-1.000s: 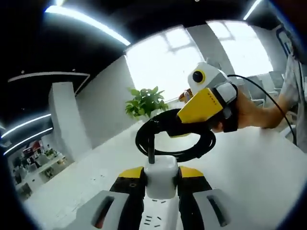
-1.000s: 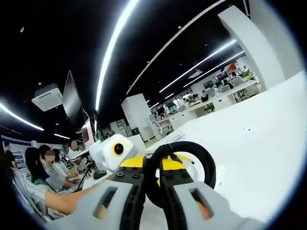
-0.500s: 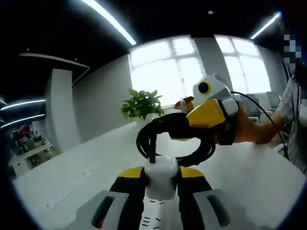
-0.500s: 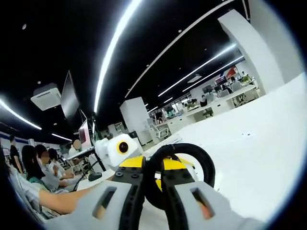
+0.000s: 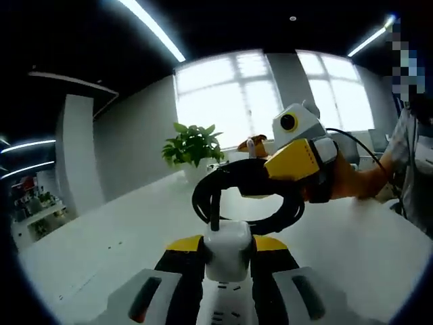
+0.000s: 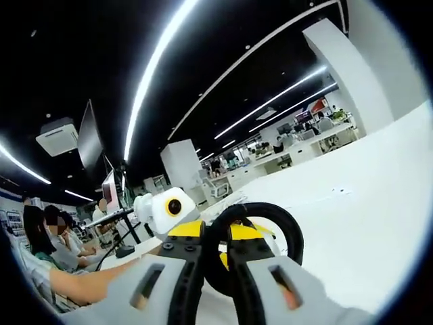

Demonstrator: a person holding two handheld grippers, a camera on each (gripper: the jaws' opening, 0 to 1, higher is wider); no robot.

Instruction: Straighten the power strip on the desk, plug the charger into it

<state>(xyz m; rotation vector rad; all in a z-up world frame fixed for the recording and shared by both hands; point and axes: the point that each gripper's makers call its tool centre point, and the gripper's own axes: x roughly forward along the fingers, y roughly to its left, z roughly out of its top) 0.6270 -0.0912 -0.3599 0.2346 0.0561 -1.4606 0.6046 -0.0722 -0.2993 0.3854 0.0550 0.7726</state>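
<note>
While the left gripper clamps the white charger at lower centre, the right gripper pinches its coiled black cable; table beneath.

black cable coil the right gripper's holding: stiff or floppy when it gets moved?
Probably springy rather than limp: the black cable coil keeps a round loop in the air between the right gripper and the charger. Its thick jacket suggests it resists tight bends. It'll likely tug the charger in the left gripper sideways.

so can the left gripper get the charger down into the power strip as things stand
Probably yes. The left gripper has its jaws shut on the white charger, with the power strip directly under it. The right gripper grips the coiled black cable further off.
</note>
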